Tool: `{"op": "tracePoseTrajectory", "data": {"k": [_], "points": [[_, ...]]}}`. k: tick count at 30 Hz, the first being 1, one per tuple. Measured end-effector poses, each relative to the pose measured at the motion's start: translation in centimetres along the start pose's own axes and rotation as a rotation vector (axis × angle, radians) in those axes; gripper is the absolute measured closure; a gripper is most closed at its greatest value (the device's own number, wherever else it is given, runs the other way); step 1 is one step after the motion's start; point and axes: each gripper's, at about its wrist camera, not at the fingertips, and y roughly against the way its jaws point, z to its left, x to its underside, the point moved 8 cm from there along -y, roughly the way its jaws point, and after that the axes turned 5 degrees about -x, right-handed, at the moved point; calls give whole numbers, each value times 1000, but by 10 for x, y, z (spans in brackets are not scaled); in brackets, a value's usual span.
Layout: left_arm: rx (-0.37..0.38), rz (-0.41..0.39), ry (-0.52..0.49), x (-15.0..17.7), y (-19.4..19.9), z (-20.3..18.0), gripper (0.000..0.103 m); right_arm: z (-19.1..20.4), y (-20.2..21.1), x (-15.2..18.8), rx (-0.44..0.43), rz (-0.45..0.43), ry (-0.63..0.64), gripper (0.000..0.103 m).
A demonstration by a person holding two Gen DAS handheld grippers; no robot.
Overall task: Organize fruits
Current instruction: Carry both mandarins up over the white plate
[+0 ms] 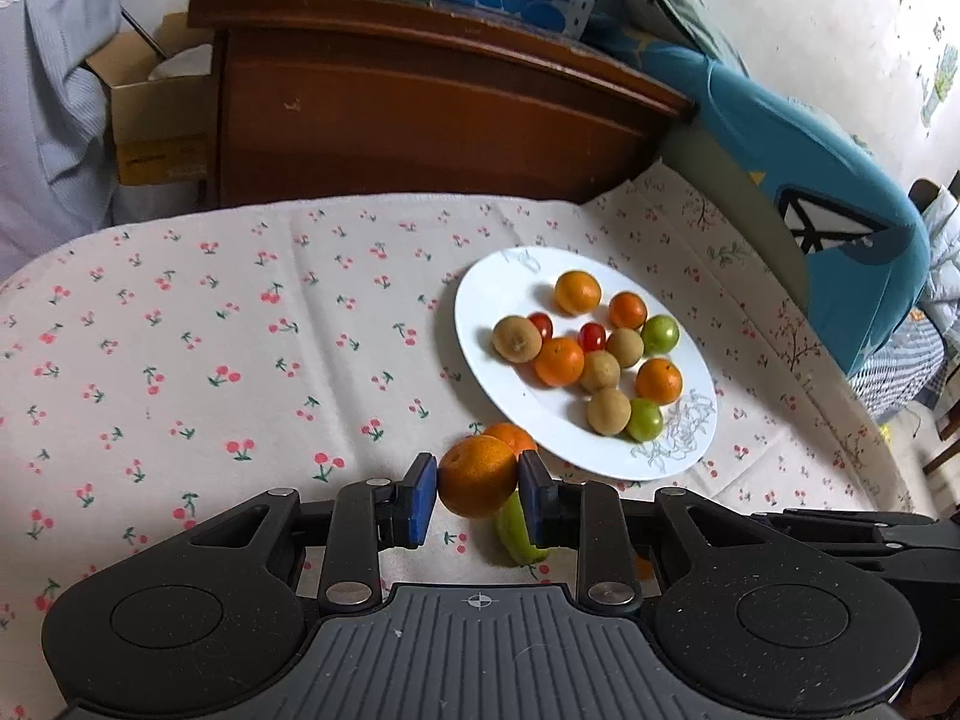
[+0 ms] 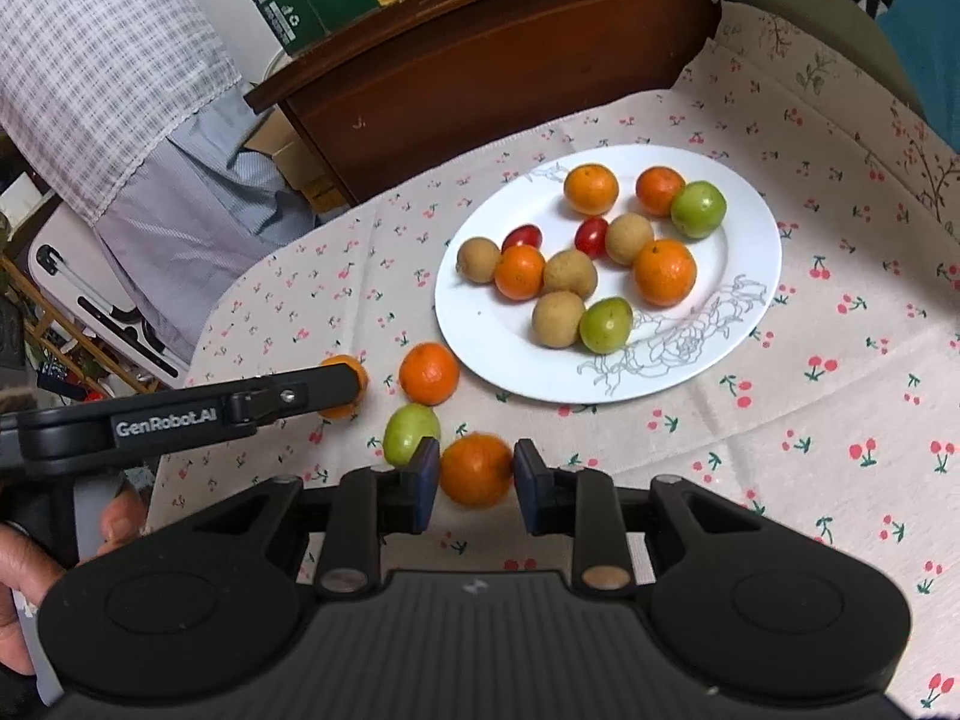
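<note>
**Both grippers clamping an orange each, short of the plate**

Left gripper: jaws closed on an orange, blue pads pressing both sides. Fruit is sitting at the fingertips, above the cherry-print cloth. In the left wrist view a second orange is peeking out just behind it at 12 o'clock, and a green fruit is lying on the cloth under the right finger, at 5 o'clock from the held orange.

Right gripper: jaws gripping another orange, pads touching both flanks. Image of this fruit is slightly blurred. The same green fruit is sitting just beside the left pad at 10 o'clock. A loose orange is lying on the cloth at 11 o'clock from the held one, near the plate rim but not on it.

The white plate with a grey flower outline is sitting at 12 to 1 o'clock of both grippers. It is carrying four oranges, four brown fruits, two green fruits and two red cherry tomatoes, mostly bunched and touching in the middle.

In the right wrist view the left gripper's finger is reaching in from 9 o'clock, with its orange partly hidden behind the tip. A hand is holding that tool at 8 o'clock.

A dark wooden headboard is standing beyond the cloth at 12 o'clock.
</note>
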Motion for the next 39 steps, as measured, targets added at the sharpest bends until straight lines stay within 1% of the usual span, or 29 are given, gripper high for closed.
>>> {"op": "tracePoseTrajectory", "data": {"k": [1,2,6,11,13,15,18,19,23,25,27,36,39], "points": [[0,-7,1,-1,3,0,76,1,1,-1,-3,-3,0,82],[-1,-14,-3,-2,6,-1,76,2,2,-1,-8,-3,1,83],[-6,-16,-3,-2,10,-2,76,2,2,1,5,4,14,83],[-20,-31,17,-5,13,2,76,-7,4,2,8,-1,-25,79],[-25,-32,26,-6,13,4,76,-8,2,5,-6,17,-39,75],[-30,-35,29,-6,14,5,76,-7,2,10,-7,39,-42,75],[-27,-50,35,-10,18,6,76,7,2,16,-44,70,16,71],[-29,-55,34,-10,19,6,76,11,2,18,-43,78,39,70],[-33,-55,26,-10,19,4,76,20,1,23,0,75,129,69],[-34,-58,19,-10,20,3,76,18,1,23,28,71,141,70],[-33,-61,20,-11,21,3,76,15,0,24,38,76,141,70],[-42,-61,26,-11,20,5,76,18,-7,32,29,104,168,69],[-45,-65,24,-11,20,4,76,19,-11,36,42,120,186,69]]}}
